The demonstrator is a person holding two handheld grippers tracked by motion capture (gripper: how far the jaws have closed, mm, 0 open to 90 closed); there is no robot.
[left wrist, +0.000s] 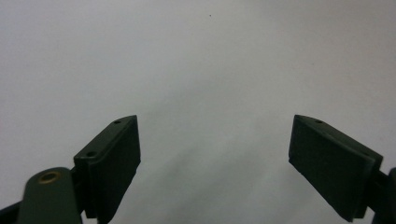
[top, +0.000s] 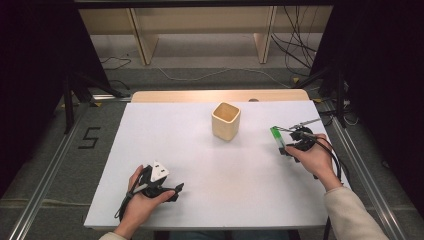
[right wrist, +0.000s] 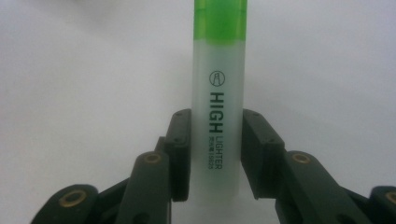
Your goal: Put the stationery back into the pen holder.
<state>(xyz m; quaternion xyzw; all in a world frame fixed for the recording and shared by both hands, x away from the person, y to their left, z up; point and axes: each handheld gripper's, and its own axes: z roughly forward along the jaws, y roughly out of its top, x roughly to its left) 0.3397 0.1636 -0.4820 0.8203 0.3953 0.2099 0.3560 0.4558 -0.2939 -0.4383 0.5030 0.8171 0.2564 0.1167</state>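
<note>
Gripping the highlighter (right wrist: 218,112) in the right gripper (right wrist: 217,154) — its two black jaws are clenched on the white barrel, one on each side, right over the printed "HIGH LIGHTER" text. In the right gripper view the barrel runs straight up along the jaw axis, the green part at the top edge of the picture, with plain white tabletop behind it.

From the high view we see the same highlighter (top: 277,139) at the right side of the table (top: 200,150), sticking out of the right gripper (top: 289,145) toward the far left, green end leading. It sits just off the white surface or on it — we cannot tell which. The right hand (top: 315,157) wraps the gripper body, the cable trailing back along the sleeve.

The wooden cup (top: 225,121) stands upright at the far middle of the table, open top up, well apart from the highlighter and to its left.

The left gripper (top: 172,192) rests low at the near left of the table in the left hand (top: 142,200), grey three-cornered plate on top, pointing right. In the left gripper view its jaws stand released, spread wide, with bare white tabletop between them.
</note>
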